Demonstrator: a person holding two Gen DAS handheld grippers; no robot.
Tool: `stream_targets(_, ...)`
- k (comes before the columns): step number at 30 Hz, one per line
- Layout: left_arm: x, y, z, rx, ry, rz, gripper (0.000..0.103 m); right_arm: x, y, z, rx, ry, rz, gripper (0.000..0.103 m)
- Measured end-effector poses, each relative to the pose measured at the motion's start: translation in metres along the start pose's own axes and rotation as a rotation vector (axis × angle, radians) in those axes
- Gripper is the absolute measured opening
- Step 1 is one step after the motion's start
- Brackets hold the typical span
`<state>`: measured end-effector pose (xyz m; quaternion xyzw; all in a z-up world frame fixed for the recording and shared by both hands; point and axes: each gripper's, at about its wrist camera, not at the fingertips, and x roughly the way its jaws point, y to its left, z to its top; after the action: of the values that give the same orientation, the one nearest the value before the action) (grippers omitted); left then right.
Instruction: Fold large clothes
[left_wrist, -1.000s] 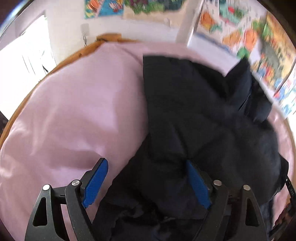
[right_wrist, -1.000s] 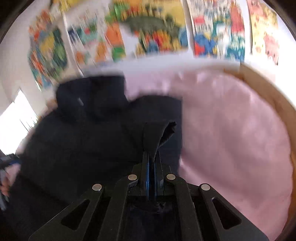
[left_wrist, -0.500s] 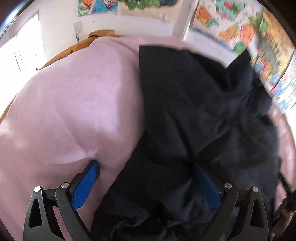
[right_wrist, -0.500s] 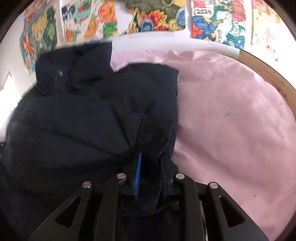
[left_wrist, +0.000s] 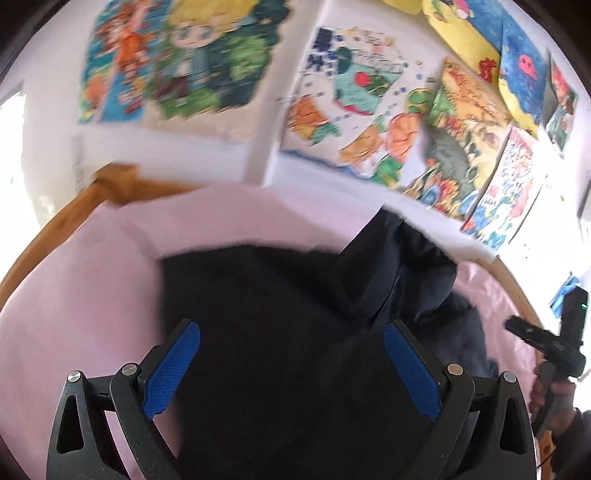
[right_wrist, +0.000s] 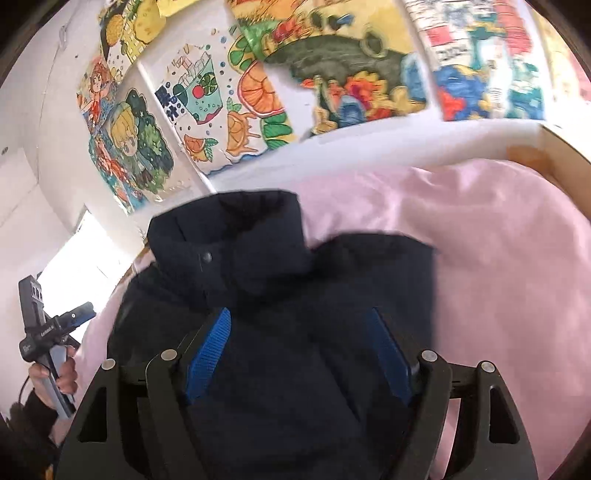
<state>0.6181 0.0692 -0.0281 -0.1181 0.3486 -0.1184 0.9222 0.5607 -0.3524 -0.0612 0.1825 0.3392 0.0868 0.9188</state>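
Note:
A dark navy padded jacket (left_wrist: 295, 295) lies on a pink sheet (left_wrist: 74, 314); in the right wrist view the jacket (right_wrist: 280, 280) shows its stand-up collar with a snap at the far end. My left gripper (left_wrist: 291, 339) is open above the jacket's body, holding nothing. My right gripper (right_wrist: 299, 332) is open above the jacket just behind the collar, holding nothing. The other hand-held gripper shows at the right edge of the left wrist view and at the left edge of the right wrist view.
The pink sheet (right_wrist: 498, 258) covers a bed with a wooden frame (left_wrist: 55, 221). Walls with colourful drawings (right_wrist: 332, 74) stand right behind the bed. A bright window (right_wrist: 85, 266) is at the left.
My right gripper has opened and let go of the jacket fold it pinched. Both grippers have lifted and tilted up, so more of the wall shows. The left stays open.

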Motion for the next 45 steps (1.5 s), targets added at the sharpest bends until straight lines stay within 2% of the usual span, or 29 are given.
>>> stream_targets(3, 0.03, -0.013, 0.027, -0.007, -0.017, 0.009, 0.101, 0.04, 0.016, 0.031, -0.02, 0.014, -0.003, 0.072)
stream_targets(5, 0.049, -0.025, 0.041, 0.005, -0.024, 0.068, 0.101, 0.062, 0.028, 0.044, 0.01, 0.006, -0.011, 0.072)
stream_targets(6, 0.051, -0.03, 0.043, 0.014, -0.026, 0.073, 0.101, 0.072, 0.031, 0.052, 0.034, -0.007, -0.021, 0.072)
stream_targets(10, 0.052, -0.042, 0.049, 0.028, -0.041, 0.012, 0.101, 0.108, 0.037, 0.064, 0.12, 0.002, -0.084, 0.068)
stream_targets(13, 0.06, -0.049, 0.049, 0.026, -0.021, -0.016, 0.098, 0.125, 0.038, 0.058, 0.162, 0.067, -0.064, 0.062)
stream_targets(14, 0.064, -0.051, 0.047, 0.04, -0.016, 0.006, 0.088, 0.127, 0.04, 0.054, 0.161, 0.068, -0.07, 0.061)
stream_targets(16, 0.076, -0.051, 0.043, 0.032, 0.017, 0.028, 0.07, 0.124, 0.046, 0.05, 0.124, 0.06, -0.111, 0.047)
stream_targets(17, 0.079, -0.049, 0.043, 0.01, 0.03, 0.011, 0.066, 0.123, 0.046, 0.05, 0.114, 0.058, -0.128, 0.036)
stream_targets(19, 0.082, -0.042, 0.041, -0.054, 0.04, -0.052, 0.066, 0.119, 0.045, 0.048, 0.123, 0.063, -0.11, 0.028)
stream_targets(20, 0.081, -0.042, 0.041, -0.067, 0.037, -0.066, 0.062, 0.116, 0.042, 0.048, 0.128, 0.064, -0.105, 0.021)
stream_targets(21, 0.08, -0.042, 0.041, -0.069, 0.031, -0.072, 0.059, 0.113, 0.041, 0.047, 0.132, 0.065, -0.098, 0.019)
stream_targets(22, 0.079, -0.044, 0.042, -0.064, 0.03, -0.077, 0.047, 0.108, 0.041, 0.047, 0.131, 0.06, -0.087, 0.018)
stream_targets(23, 0.077, -0.046, 0.043, -0.056, 0.033, -0.095, 0.028, 0.105, 0.041, 0.047, 0.125, 0.054, -0.081, 0.017)
stream_targets(25, 0.072, -0.05, 0.043, -0.039, 0.043, -0.113, 0.008, 0.091, 0.049, 0.042, 0.085, 0.032, -0.067, 0.015)
stream_targets(28, 0.046, -0.054, 0.035, -0.032, -0.002, -0.088, 0.007, 0.065, 0.062, 0.031, 0.017, -0.006, -0.06, 0.014)
stream_targets(30, 0.019, -0.053, 0.026, -0.068, -0.049, -0.086, 0.006, 0.043, 0.065, 0.022, -0.013, -0.049, -0.045, 0.013)
stream_targets(33, -0.017, -0.057, 0.007, -0.048, -0.061, -0.062, 0.006, 0.005, 0.066, 0.003, -0.058, -0.124, 0.0, 0.013)
stream_targets(36, -0.047, -0.058, -0.017, -0.005, -0.033, -0.052, 0.005, -0.022, 0.063, -0.018, -0.085, -0.171, 0.017, 0.012)
stream_targets(38, -0.057, -0.057, -0.032, 0.003, -0.009, -0.057, 0.005, -0.036, 0.061, -0.032, -0.109, -0.191, 0.024, 0.012)
stream_targets(40, -0.064, -0.058, -0.049, 0.052, 0.011, -0.044, 0.005, -0.046, 0.057, -0.052, -0.141, -0.202, 0.032, 0.011)
stream_targets(43, -0.057, -0.06, -0.066, 0.137, 0.046, 0.0, 0.005, -0.049, 0.051, -0.08, -0.194, -0.175, -0.002, 0.01)
stream_targets(45, -0.042, -0.054, -0.072, 0.13, 0.096, 0.01, 0.005, -0.041, 0.049, -0.093, -0.223, -0.136, -0.039, 0.01)
